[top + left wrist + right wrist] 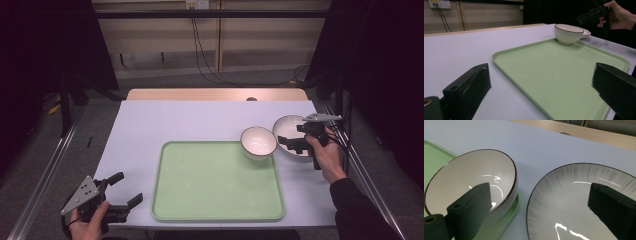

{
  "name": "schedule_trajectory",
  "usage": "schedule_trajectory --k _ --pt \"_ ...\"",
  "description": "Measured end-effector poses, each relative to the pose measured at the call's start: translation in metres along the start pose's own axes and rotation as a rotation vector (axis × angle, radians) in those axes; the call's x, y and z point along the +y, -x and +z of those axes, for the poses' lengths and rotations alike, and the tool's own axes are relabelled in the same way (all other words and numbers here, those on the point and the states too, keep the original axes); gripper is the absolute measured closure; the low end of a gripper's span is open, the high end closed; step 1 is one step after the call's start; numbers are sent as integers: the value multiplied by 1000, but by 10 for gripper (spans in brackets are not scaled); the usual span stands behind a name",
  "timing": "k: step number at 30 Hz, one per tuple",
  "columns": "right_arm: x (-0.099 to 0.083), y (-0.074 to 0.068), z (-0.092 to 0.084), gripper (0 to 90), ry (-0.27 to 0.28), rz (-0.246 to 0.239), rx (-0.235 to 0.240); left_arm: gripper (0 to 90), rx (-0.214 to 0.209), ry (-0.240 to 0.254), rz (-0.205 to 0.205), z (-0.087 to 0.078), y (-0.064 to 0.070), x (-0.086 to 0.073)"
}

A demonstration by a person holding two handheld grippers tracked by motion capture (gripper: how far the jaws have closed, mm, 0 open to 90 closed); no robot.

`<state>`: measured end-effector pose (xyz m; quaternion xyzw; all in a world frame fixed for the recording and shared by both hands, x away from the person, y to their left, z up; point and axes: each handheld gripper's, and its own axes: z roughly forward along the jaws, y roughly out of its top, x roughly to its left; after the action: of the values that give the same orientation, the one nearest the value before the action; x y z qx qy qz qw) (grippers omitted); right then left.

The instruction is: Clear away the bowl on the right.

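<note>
Left gripper [124, 189] nearest, jaws apart, empty, off table's [150, 120] near-left corner. Green tray [215, 182] centre. Striped plate [289, 131] right of tray. White bowl [258, 142] on tray's far-right corner. Right gripper [289, 142] spread wide over plate, empty.

Background stuff: black cables [200, 50] hang down the beige wall panel [160, 40] at top center, from a white outlet [196, 4] at the top edge. Grey floor [45, 145] down the left side.
</note>
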<state>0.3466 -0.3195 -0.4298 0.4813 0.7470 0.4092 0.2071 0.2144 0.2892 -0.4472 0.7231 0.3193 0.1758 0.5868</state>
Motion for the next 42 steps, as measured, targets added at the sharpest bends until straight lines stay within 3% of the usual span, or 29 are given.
schedule_trajectory --k 8,23,34,39,42 --pt "-8 -7 -14 46 43 1 5 19 -2 -1 4 0 0 0" --pt "-24 -10 -41 48 77 14 33 19 9 5 -1 0 0 0" --pt "-40 -15 -59 41 103 6 41 19 -6 -1 3 -1 0 0" --pt "-52 -21 -66 38 108 21 50 14 15 4 -7 -1 0 0" --pt "-56 -24 -69 33 115 5 57 12 15 -3 7 -1 1 0"
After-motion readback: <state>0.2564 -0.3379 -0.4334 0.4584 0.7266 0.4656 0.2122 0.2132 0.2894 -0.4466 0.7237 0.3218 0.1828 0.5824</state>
